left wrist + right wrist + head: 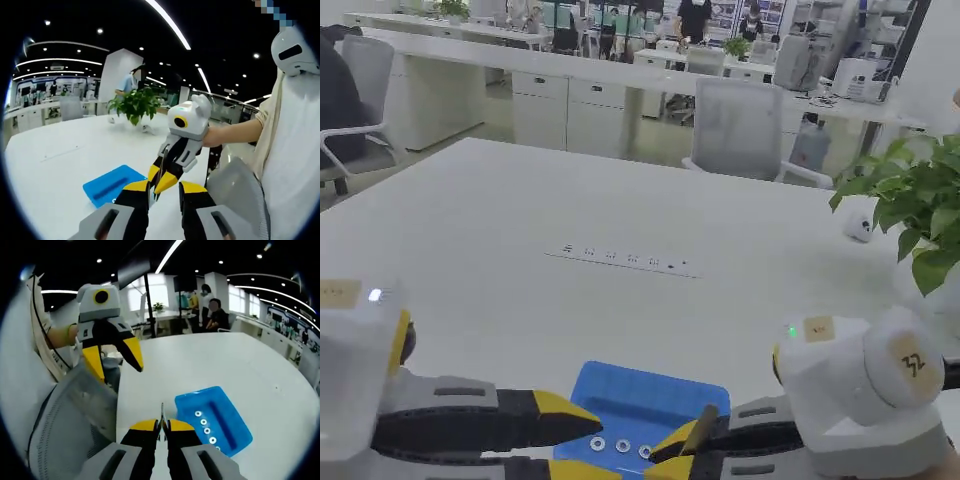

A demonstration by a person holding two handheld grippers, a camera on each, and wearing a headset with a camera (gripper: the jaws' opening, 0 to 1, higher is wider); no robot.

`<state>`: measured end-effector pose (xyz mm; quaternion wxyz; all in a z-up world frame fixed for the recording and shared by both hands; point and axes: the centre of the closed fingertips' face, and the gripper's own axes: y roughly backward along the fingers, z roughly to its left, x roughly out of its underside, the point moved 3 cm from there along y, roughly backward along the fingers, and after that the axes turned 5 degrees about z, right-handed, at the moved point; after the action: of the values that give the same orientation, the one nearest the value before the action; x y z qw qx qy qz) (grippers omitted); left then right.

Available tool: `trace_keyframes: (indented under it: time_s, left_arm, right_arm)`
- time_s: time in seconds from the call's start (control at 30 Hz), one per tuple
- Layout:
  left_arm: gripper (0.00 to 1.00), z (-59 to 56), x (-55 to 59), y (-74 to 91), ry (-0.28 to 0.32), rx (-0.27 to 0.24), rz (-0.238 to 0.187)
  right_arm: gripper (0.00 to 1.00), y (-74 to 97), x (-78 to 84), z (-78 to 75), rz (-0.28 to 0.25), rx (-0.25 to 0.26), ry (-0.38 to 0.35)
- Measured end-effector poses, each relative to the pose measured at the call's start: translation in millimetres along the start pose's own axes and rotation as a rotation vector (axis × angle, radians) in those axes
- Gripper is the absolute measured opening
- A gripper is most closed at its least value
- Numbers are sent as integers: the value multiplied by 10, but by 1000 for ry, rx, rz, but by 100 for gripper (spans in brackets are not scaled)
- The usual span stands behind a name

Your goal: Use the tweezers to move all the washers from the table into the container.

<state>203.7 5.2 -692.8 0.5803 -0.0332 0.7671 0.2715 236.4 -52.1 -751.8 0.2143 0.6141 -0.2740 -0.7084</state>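
White surface (520, 220) bears the blue tray (620, 395) of washers (622, 446), so my right tool (162, 426) clamps tweezers (161, 412) beside it, left tool (120, 372) agape.

Table (520, 230): plain white, with a short row of small dark marks at frame centre.
Tray (650, 395), lower centre: solid bright blue, no pattern.
Washers (622, 446): silver-white rings with dark centres.
Left gripper (164, 189): black jaws, yellow tips, grey shanks.
Right gripper (161, 426): same black-and-yellow scheme. In the head view it has a white housing with a green light.
Tweezers (162, 412): thin, pale metallic.
Plant (910, 195), right edge: green leaves.
Chair (740, 125), upper centre: grey mesh back.
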Motion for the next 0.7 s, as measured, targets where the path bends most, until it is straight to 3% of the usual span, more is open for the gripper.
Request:
trace_keyframes:
  time_s: [0.27, 0.43, 0.53, 0.7]
  left_arm:
    - [16, -97, -6, -248, -11, 90, 27]
    - [12, -206, 55, -400, -39, 156, 74]
    - [10, -306, 127, -481, -72, 210, 126]
    - [7, -423, 263, -585, -129, 245, 207]
  right_arm:
    - [4, -21, 188, 199, 75, -26, 65]
    - [4, -49, 364, 334, 170, -40, 163]
    - [4, -103, 480, 427, 243, -57, 251]
    - [4, -184, 562, 506, 270, -67, 258]
